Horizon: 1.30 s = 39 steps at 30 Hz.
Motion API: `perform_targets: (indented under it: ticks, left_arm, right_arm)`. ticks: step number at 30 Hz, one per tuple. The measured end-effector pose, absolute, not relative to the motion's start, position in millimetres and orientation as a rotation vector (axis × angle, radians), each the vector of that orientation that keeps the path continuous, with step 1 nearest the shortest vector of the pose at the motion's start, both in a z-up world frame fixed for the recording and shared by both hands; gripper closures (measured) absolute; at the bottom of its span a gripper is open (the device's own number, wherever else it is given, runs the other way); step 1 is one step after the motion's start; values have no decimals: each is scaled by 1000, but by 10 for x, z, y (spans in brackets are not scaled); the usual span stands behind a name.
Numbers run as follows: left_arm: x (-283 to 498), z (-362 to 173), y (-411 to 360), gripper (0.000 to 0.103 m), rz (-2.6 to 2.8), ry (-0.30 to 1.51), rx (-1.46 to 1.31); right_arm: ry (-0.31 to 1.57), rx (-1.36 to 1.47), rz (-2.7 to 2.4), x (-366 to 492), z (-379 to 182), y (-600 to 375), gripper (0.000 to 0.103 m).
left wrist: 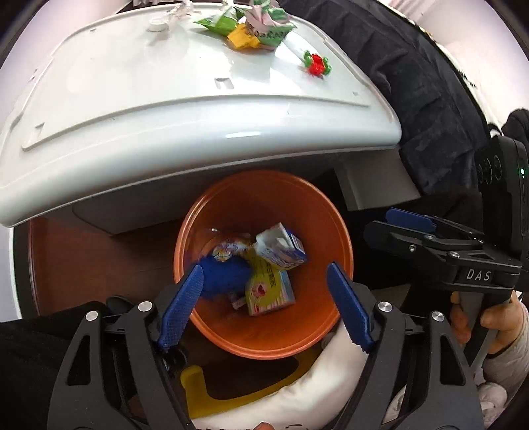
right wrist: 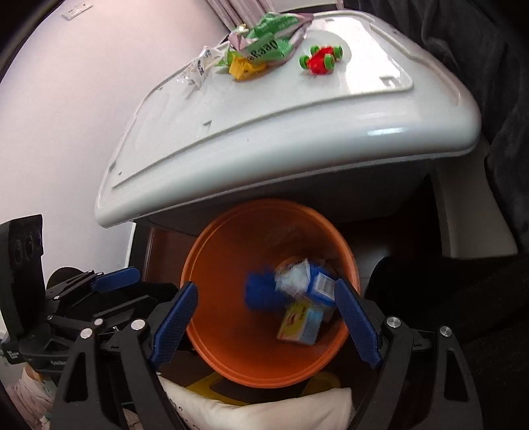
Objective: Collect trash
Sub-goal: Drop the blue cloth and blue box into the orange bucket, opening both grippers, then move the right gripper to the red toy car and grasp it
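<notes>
Left gripper (left wrist: 264, 304) and right gripper (right wrist: 267, 321) both gaping wide, hovering over orange bin (left wrist: 340, 238), cartons (left wrist: 281, 248) lying inside, wrappers (left wrist: 264, 29) sitting on table (left wrist: 132, 99) at 12 o'clock.

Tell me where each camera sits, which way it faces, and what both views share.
Left wrist: sits on the left gripper, open, looking down into the orange bin; the right gripper and the person's hand show at right.
Right wrist: sits on the right gripper, open, also looking down into the orange bin; the left gripper shows at left.
Shared: the bin with cartons inside, the white table above it, the green wrapper and the red toy car.
</notes>
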<state>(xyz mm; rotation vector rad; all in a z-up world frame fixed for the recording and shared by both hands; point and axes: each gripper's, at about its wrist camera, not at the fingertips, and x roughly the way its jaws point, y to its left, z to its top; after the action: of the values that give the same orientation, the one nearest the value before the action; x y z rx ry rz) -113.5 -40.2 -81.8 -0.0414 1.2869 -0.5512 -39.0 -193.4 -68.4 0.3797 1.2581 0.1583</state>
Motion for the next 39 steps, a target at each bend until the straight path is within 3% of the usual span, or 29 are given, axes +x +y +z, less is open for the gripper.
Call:
perform_targets:
  ticks: [3, 10, 22, 39]
  left_arm:
    - [-1093, -727, -346, 28, -548, 1264, -83]
    - [-929, -513, -242, 23, -461, 1137, -104]
    - [-713, -481, -158, 23, -420, 1060, -114]
    - [-639, -501, -85, 23, -460, 1072, -173]
  right_arm:
    - [1206, 338, 131, -269, -520, -1976, 19]
    - [1072, 265, 28, 361, -157, -2110, 6]
    - [1068, 209, -189, 1552, -417, -2242, 6]
    - [1125, 196, -269, 1938, -720, -2325, 6]
